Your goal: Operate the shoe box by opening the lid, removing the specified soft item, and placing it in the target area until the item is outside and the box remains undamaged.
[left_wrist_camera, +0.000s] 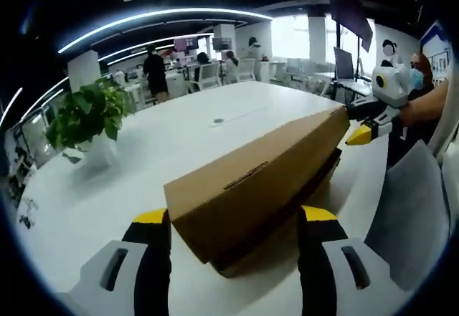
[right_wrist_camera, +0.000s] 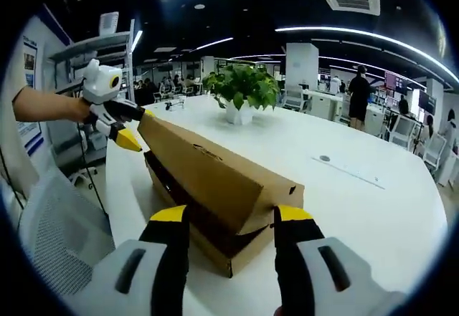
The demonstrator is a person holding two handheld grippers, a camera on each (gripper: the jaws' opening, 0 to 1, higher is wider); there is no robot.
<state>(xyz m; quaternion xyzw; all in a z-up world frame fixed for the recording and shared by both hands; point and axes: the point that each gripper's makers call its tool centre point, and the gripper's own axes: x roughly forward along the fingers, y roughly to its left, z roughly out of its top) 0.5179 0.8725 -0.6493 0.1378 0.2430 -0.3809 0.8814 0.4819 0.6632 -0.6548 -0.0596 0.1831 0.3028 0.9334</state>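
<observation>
Box: brown cardboard shoe box on the white table, lying lengthwise between the two grippers. In the right gripper view the box runs from the near jaws to the far left.
Lid: raised and tilted, lifted clear of the base along one long side; a dark gap shows between lid and base. A slot mark sits on the lid's side face.
Base: flat on the table, under the lid.
Soft item: cannot tell; the interior is dark and hidden by the lid.
Left gripper: jaws stand either side of the near end of the box, spread to about box width. Whether they press on the cardboard cannot be told. In the right gripper view the left gripper is at the far end, its yellow tip at the lid corner.
Right gripper: jaws stand either side of the near end, at the lid edge and gap; grasp cannot be told. In the left gripper view the right gripper meets the far lid corner.
Plant: potted, on the table, well apart from the box.
Chair: grey mesh back, beside the table on the right.
Background: office with desks and people, far off.
</observation>
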